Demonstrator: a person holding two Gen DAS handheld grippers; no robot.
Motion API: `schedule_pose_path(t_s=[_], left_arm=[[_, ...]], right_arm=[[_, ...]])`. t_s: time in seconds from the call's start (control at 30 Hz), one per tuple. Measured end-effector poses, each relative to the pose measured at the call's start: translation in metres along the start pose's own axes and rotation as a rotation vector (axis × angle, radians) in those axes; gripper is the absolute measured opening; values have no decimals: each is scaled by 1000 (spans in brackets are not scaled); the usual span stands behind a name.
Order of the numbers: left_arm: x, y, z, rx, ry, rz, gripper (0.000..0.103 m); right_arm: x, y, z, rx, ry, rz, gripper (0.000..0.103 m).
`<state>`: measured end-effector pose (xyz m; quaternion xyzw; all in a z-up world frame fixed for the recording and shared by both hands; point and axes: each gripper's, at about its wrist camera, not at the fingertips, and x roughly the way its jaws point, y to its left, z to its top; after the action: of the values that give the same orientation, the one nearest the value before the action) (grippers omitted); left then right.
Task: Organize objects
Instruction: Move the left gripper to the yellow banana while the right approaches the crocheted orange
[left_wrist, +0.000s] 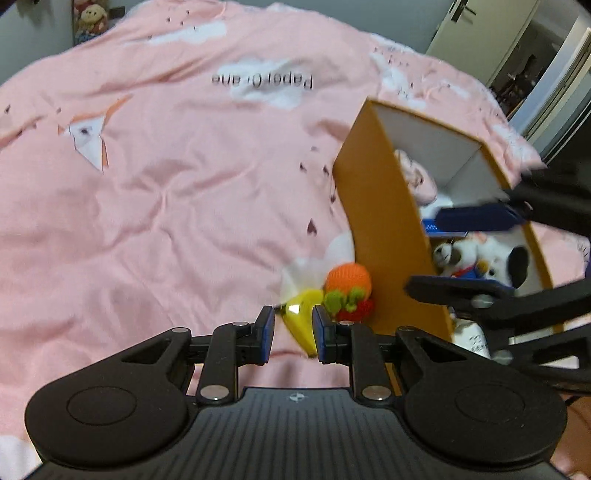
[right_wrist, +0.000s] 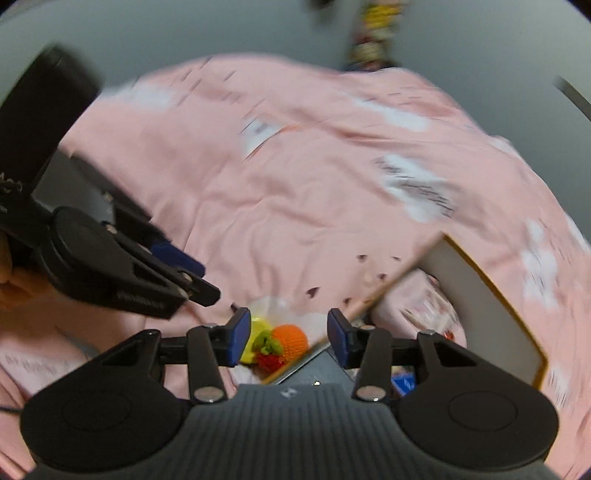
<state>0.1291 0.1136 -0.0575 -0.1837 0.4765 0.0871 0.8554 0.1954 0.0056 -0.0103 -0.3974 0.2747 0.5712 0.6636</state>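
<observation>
While your left gripper (left_wrist: 293, 334) points steeply down at the bed (left_wrist: 166, 192), its fingers (left_wrist: 266, 334) stand narrowly apart with the yellow toy (left_wrist: 301, 317) showing in the gap; whether the pads actually press on it you cannot tell from this blurred view. That toy's long axis runs roughly along the fingers, away from you, with the orange knitted ball (left_wrist: 348, 280) and a red knitted piece (left_wrist: 360, 309) bunched just beyond it. All three lie on the bedspread, right against the outer wall of the orange box (left_wrist: 380, 229).

The relation that matters: the box opening is to the right of the left fingers and above the cluster, so anything lifted has to rise over that wall before going in beside the plush dog (left_wrist: 487, 260) already inside.

Your right gripper (right_wrist: 288, 338) is empty, its fingers (right_wrist: 238, 338) spread about halfway, hanging over the same cluster and the box edge (right_wrist: 369, 302). The left hand looks nearer and better lined up.
</observation>
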Motion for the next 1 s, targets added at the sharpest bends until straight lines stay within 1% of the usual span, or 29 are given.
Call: schedule_pose_path(t_s=[0.13,0.23,0.33,0.43,0.5,0.57,0.7,0.8,0.9,1.0], left_arm=[[12,-1,-10,15,18,30,24],[18,4,-13,-30,40,49,24],[18,3,-15,-46,28,101,24],[20,7,-17,-84,30,102,24],[24,12,-18,-110,46,88,24],[26,19,-18,-150,47,62,24],[25,30,-17,-214,40,-11,24],[26,33,-18,-239,46,-35,24],[29,37,-18,-273,64,-66,25],[30,39,-19,-291,64,-80,31]], right_arm=[[38,15,16,-183,154,38,46],[63,21,20,-281,250,60,46],[85,25,22,-368,329,81,46],[99,27,23,-428,372,93,47],[109,26,23,-431,408,107,52],[121,25,21,-420,454,134,53],[135,23,16,-415,483,110,55],[140,19,14,-387,483,104,54],[136,18,12,-376,470,102,52],[124,16,11,-371,442,112,52]])
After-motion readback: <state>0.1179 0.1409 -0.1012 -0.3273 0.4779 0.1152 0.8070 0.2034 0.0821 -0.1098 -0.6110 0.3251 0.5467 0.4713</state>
